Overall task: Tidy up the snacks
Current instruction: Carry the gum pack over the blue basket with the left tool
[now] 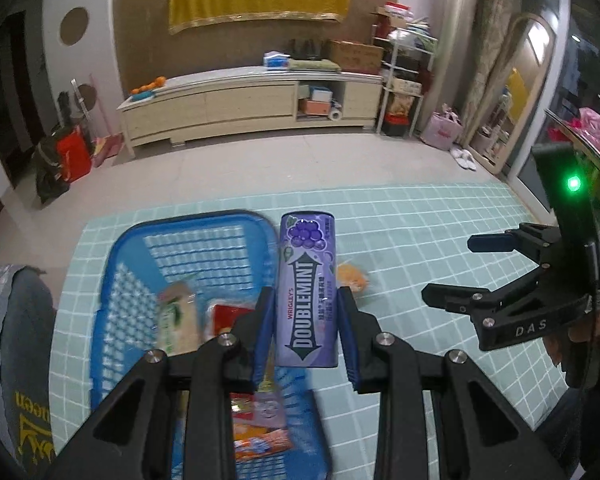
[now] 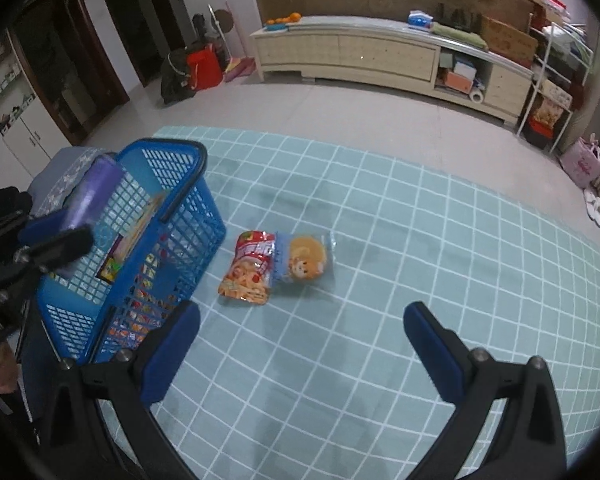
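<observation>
Cylinder (image 1: 306,292), glossy, purple, round-ended.

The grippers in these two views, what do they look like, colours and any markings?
Both are black plastic frames of angular struts joined by silver bolts, each finger ending in a flat blue pad. The left gripper shows its blue pads clearly. The right gripper has the letters DAS on its body and a green light on the block behind it.

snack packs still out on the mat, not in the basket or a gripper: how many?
2. A red-orange snack bag and a clear-wrapped bun, touching side by side right of the blue basket. More could be hidden behind the basket.
</observation>
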{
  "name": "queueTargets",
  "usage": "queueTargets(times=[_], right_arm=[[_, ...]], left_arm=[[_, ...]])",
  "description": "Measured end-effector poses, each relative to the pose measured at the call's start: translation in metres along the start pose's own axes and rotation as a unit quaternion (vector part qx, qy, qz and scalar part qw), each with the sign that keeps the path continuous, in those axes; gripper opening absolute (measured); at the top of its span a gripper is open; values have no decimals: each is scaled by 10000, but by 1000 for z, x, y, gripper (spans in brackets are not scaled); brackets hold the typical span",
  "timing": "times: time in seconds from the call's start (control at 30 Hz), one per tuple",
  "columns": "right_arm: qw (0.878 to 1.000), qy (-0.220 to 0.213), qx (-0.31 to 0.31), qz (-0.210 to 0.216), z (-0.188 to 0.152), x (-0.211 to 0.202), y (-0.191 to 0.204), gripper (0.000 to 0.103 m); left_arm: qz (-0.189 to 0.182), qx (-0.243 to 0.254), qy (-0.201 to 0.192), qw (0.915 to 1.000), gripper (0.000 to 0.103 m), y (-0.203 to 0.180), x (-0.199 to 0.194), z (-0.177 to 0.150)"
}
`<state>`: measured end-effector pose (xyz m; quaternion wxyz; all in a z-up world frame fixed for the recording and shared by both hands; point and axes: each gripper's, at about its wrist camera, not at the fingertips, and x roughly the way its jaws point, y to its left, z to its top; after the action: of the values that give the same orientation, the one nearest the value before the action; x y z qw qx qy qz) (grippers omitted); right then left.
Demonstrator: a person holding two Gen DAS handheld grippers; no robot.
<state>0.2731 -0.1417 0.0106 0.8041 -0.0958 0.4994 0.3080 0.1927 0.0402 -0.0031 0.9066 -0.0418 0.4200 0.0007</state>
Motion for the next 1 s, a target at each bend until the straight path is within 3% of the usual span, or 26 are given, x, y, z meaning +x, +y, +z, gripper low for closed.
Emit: queueTargets(times=[0.3, 0.47, 0.7, 1.0], right_arm=[[9991, 420, -61, 53, 12, 54, 16, 103], [9983, 583, -31, 73, 17, 83, 20, 103], [9971, 759, -15, 57, 25, 114, 14, 103], [9958, 911, 71, -94, 23, 133, 0, 103]], left_arm=[[319, -477, 376, 9976, 29, 47, 17, -19], [278, -560, 604, 9962, 29, 59, 37, -23], [301, -496, 1061, 9927, 29, 55, 64, -27], [252, -538, 1141, 9917, 29, 50, 75, -27]])
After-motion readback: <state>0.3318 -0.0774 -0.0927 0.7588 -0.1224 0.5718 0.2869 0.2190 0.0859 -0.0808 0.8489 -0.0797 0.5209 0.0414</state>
